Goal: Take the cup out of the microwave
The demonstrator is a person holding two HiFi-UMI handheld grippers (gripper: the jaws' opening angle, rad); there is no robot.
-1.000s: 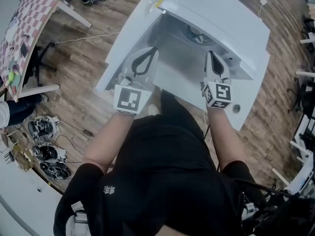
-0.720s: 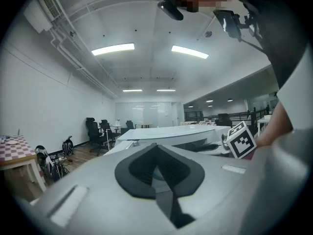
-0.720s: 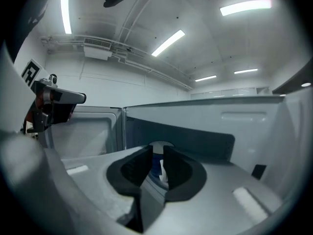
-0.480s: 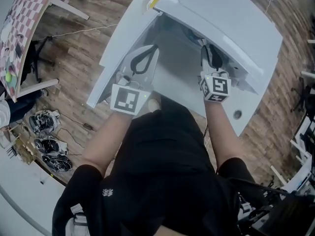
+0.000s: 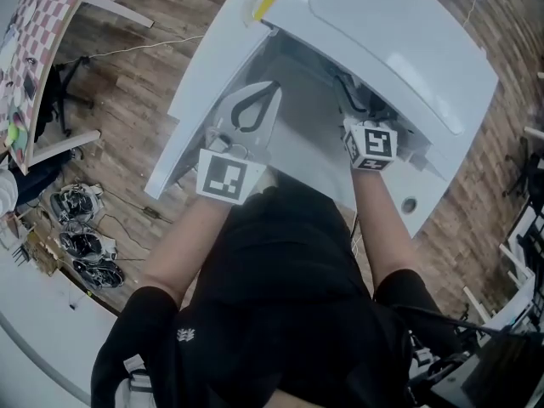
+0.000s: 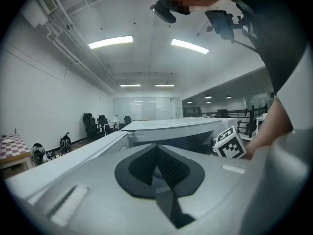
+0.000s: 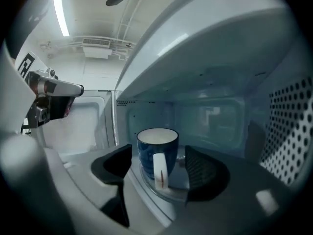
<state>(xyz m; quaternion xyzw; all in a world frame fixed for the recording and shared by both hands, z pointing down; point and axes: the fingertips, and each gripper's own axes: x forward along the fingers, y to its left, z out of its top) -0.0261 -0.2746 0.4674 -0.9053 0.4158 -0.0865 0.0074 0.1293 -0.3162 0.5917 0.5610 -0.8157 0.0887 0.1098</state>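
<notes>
A dark blue cup (image 7: 156, 148) with a white inside and a white handle stands on the glass turntable (image 7: 178, 185) inside the white microwave (image 5: 399, 41). My right gripper (image 7: 160, 166) reaches into the oven's mouth. Its jaws have just been opening, and the cup stands between them with neither pad touching it. In the head view the right gripper (image 5: 355, 109) is partly hidden under the oven's top. My left gripper (image 5: 246, 109) hovers in front of the open door, shut with nothing in it; its dark pads (image 6: 168, 173) meet.
The microwave door (image 5: 200, 92) hangs open to the left. A perforated side wall (image 7: 288, 116) lies close on the right inside the oven. A checked table (image 5: 34, 49) and gear on the wooden floor (image 5: 81, 245) lie at far left.
Both grippers have moved forward toward the microwave. The right one has gone into the oven's mouth, its jaws now under the top. The left stays shut.
</notes>
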